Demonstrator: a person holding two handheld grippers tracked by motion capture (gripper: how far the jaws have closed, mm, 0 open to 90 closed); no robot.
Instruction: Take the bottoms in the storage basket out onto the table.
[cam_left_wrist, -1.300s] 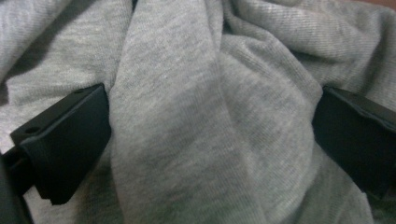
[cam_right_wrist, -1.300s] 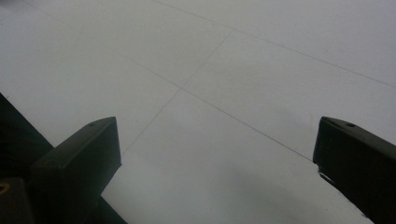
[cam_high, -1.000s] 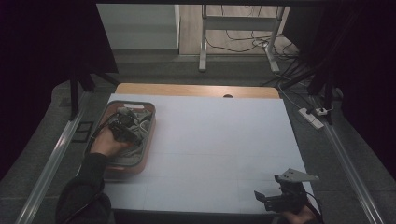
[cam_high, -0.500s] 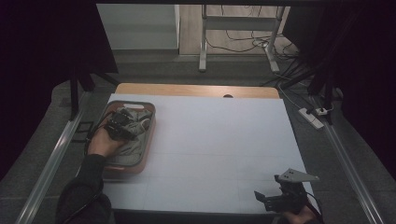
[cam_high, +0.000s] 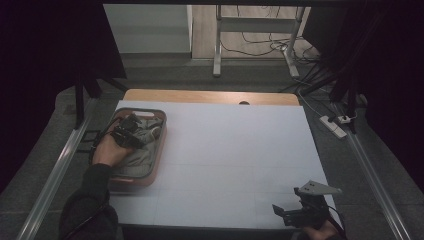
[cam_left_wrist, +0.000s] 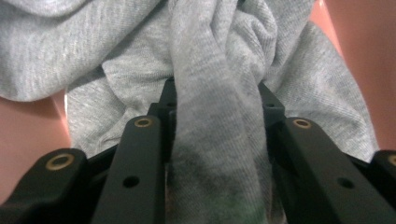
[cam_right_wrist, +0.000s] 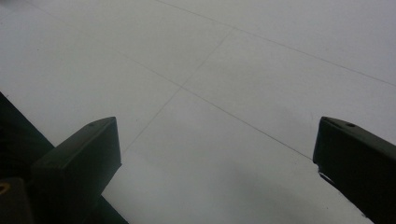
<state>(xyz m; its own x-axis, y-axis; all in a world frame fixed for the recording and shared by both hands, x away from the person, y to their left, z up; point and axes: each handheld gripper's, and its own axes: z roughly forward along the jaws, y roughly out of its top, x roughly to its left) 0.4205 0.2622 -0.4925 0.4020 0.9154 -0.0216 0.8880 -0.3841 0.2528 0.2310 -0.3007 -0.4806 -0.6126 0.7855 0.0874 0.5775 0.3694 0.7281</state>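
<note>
You are looking at a plain heather-grey cloth (cam_left_wrist: 219, 116), its knit showing no print, going darker and shadowed where the fold is running between your left gripper (cam_high: 127, 134)'s black jaws (their small rivets are glinting brass). The basket (cam_high: 159, 145) at the left is showing salmon-pink walls under a darker grey rim. The table (cam_high: 235, 150) is reading pale white-grey, crossed by faint thin lines, with a tan wooden strip showing along its far edge. Your right gripper (cam_high: 287, 216), near right, is showing black with a light grey plate on top.

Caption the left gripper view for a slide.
Left gripper clamped on a bunched fold of grey cloth inside the pink basket.
</note>
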